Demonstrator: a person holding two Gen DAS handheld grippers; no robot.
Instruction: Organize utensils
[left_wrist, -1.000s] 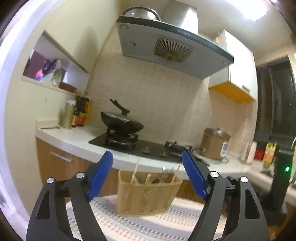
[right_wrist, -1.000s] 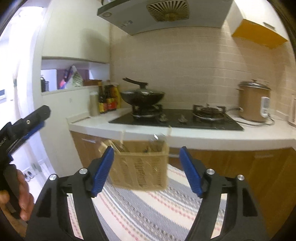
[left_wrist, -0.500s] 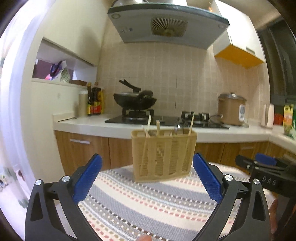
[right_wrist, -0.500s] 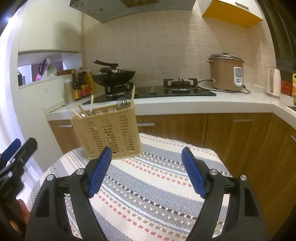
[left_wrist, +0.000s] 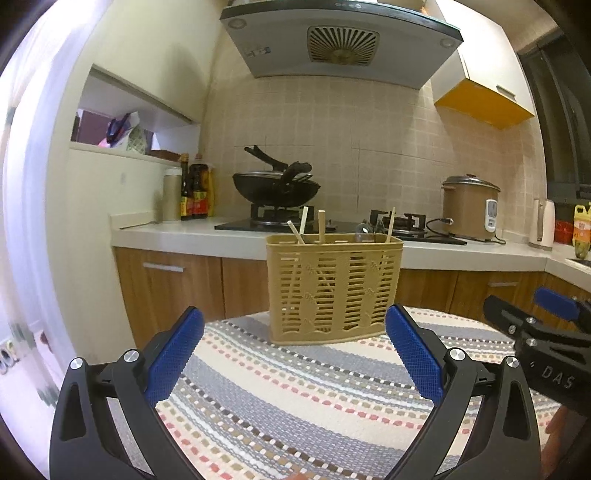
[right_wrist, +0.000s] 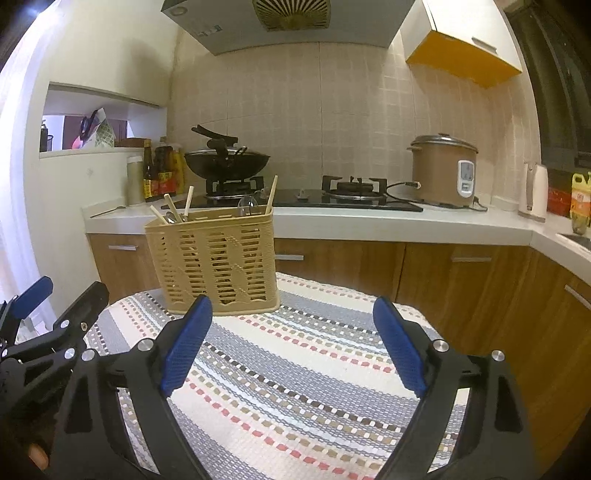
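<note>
A tan slotted plastic utensil basket (left_wrist: 334, 288) stands upright on a striped cloth-covered table (left_wrist: 295, 387). Wooden chopsticks (left_wrist: 321, 230) and a metal spoon (left_wrist: 364, 232) stick up out of it. My left gripper (left_wrist: 295, 354) is open and empty, a little in front of the basket. My right gripper (right_wrist: 291, 343) is open and empty, in front of and to the right of the basket (right_wrist: 218, 258). Each gripper shows at the edge of the other's view: the right one (left_wrist: 543, 332), the left one (right_wrist: 48, 321).
Behind the table runs a white kitchen counter (left_wrist: 461, 254) with wooden cabinets below. On it stand a gas hob with a black wok (left_wrist: 277, 188), sauce bottles (left_wrist: 195, 195) and a brown rice cooker (left_wrist: 471, 206). A range hood (left_wrist: 340, 40) hangs above.
Both grippers have swung level and settled over the table. The basket now stands centred ahead of the left gripper and up-left of the right. Both stay open.
</note>
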